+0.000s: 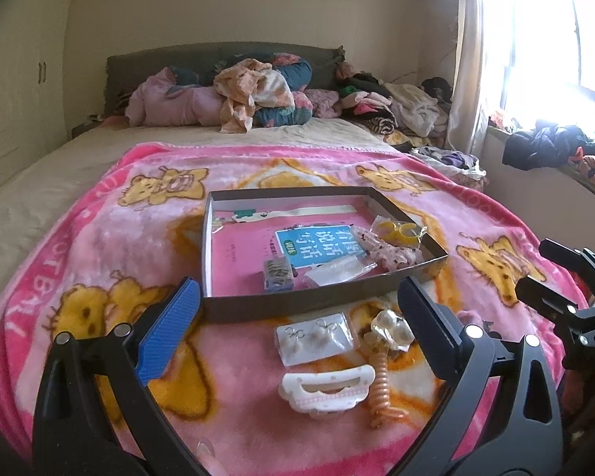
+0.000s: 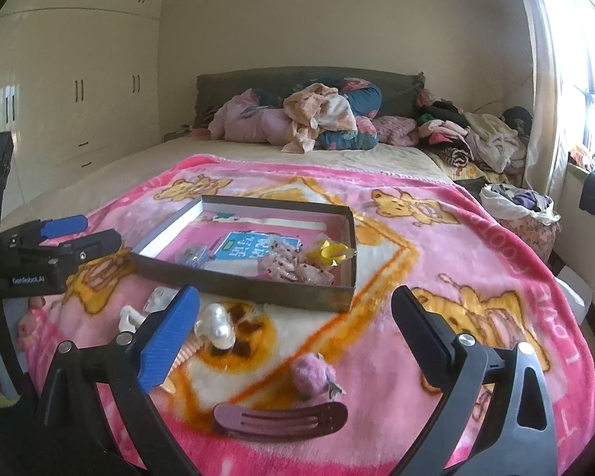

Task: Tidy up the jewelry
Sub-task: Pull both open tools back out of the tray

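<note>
Both tools wide open and empty over the blanket [image 1: 99, 238]. Left tool [image 1: 297, 321] frames the earring card [image 1: 315, 337], white clip [image 1: 325, 390] nearer, tray [image 1: 297, 305] just beyond. Right tool [image 2: 295, 325] hovers above the maroon clip [image 2: 277, 420]. Drop low and square; plush pile could snag.

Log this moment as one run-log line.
left gripper: open, empty | right gripper: open, empty | tray: partly filled | white clip, maroon clip: on blanket
</note>
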Demonstrator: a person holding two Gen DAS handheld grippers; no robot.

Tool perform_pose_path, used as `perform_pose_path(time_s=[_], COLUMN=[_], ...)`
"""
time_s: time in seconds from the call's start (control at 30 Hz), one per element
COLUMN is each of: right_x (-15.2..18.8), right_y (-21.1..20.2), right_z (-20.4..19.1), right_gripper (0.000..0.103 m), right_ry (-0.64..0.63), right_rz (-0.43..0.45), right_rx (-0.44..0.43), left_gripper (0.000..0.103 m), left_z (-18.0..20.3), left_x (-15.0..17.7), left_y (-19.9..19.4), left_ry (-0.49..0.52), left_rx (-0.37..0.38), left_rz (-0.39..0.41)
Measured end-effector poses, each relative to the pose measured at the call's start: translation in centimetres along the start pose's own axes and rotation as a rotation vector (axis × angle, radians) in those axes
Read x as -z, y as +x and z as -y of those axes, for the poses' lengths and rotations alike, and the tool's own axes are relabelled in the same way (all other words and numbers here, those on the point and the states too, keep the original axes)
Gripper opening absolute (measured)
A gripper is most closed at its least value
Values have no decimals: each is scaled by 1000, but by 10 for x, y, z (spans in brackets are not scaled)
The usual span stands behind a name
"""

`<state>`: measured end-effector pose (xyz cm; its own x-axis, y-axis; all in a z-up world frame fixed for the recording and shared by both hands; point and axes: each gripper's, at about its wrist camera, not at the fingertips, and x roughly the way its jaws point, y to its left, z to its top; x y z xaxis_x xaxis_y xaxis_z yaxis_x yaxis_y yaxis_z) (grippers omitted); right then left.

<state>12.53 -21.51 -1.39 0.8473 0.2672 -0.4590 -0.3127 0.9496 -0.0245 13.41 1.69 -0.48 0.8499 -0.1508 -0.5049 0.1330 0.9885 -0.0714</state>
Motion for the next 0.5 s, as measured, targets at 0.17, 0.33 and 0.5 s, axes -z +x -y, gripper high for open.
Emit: perform_pose_path(time_s=[0.17,0.33,0.5], right_x=[8,19,29], right_y=[-9,-14,-19], right_z=[-7,-11,-11], right_gripper=[95,95,95], right_ry=[-22,-30,-25], right_rz=[-2,-18,-37], right_rx=[-9,-14,-18], left_gripper=[91,91,91], left_z=[-2,-3,-2], left_x=[5,15,23], left_y=[-7,-11,-14], left_ry=[4,11,23], left_rx=[-10,-16,-16], left_rz=[2,-15,-32])
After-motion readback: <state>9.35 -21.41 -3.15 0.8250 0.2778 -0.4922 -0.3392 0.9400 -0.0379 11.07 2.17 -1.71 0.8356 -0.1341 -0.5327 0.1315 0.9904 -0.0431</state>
